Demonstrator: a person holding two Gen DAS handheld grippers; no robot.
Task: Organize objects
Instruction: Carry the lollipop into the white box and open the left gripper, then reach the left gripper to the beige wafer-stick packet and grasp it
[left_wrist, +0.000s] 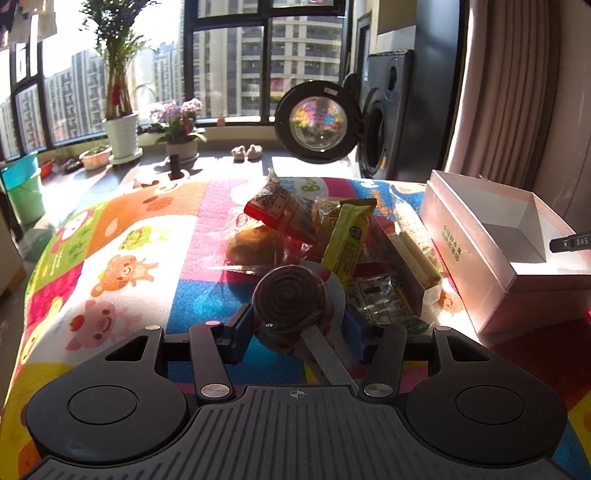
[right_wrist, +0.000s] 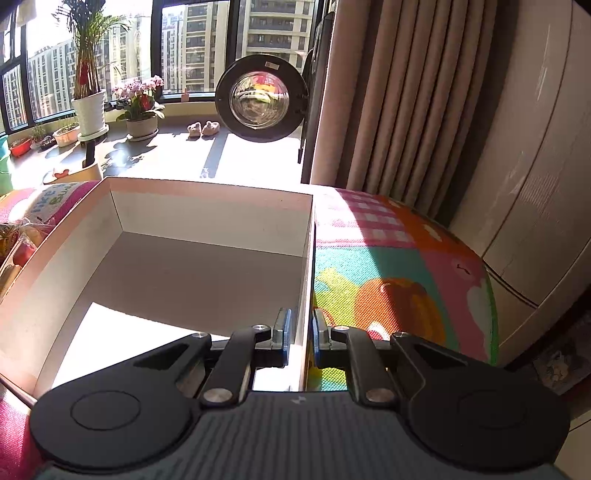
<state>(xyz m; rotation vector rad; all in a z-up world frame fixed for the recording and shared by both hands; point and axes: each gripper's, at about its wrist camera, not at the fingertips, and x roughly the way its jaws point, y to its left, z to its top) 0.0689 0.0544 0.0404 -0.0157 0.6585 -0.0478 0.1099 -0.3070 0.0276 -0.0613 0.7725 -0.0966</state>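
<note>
Near the left gripper (left_wrist: 295, 328), whose jaws stand wide around a spiral lollipop (left_wrist: 288, 295) not yet clamped, the snack pile (left_wrist: 332, 236) waits unsorted on the mat, while the right gripper (right_wrist: 301, 341) pinches the empty box's (right_wrist: 207, 266) right wall.

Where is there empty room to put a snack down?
Inside the pink box, the whole floor is bare. The mat left of the snack pile is free too. Between pile and box it is crowded. The right claw pinches the box wall.
</note>
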